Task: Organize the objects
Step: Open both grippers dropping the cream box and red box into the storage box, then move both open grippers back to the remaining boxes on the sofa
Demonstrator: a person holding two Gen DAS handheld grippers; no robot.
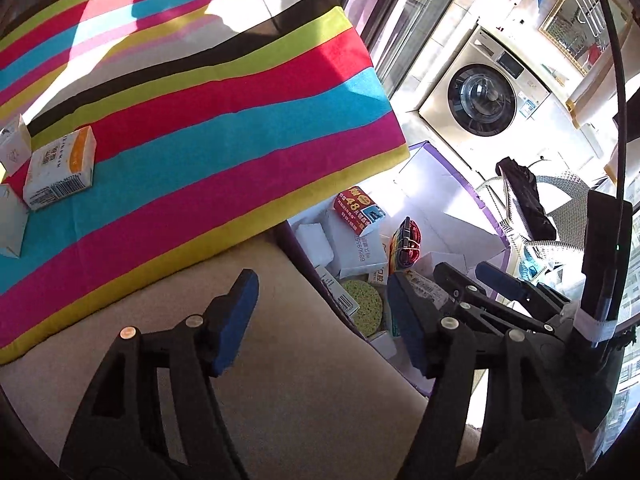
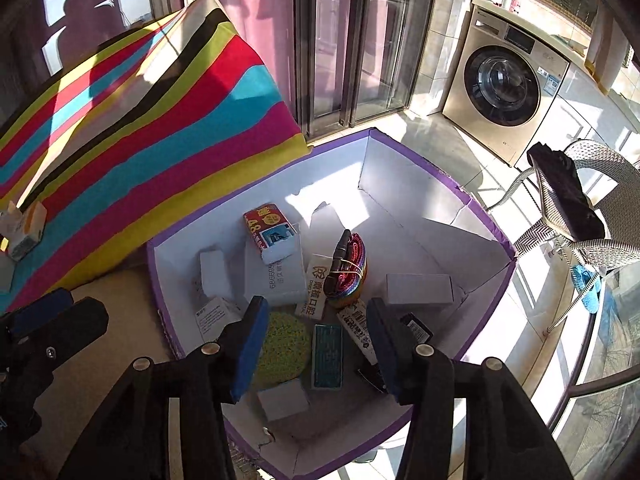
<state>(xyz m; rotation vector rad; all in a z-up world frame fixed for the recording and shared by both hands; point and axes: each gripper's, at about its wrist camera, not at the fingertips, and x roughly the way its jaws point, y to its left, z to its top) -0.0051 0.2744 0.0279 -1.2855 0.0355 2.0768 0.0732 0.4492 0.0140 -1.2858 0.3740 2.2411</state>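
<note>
A purple-rimmed storage box (image 2: 392, 168) with white walls holds several items: a red carton (image 2: 266, 226), white cartons, a round green sponge (image 2: 284, 344), a teal packet (image 2: 327, 356) and a rainbow-coloured bundle (image 2: 348, 276). My right gripper (image 2: 318, 350) hangs open above the sponge and teal packet, with nothing between its pads. My left gripper (image 1: 322, 322) stands open over the beige seat (image 1: 280, 380) at the box's edge, empty too. An orange-and-white carton (image 1: 60, 168) and two white cartons (image 1: 14, 142) lie on the striped cushion (image 1: 200, 120) at far left.
A washing machine (image 2: 504, 96) stands at the back right. A wicker chair (image 2: 600, 200) with a dark object (image 2: 564, 192) on it is right of the box. Glass sliding doors (image 2: 352, 40) run behind. The right gripper (image 1: 476, 280) shows beside the left one.
</note>
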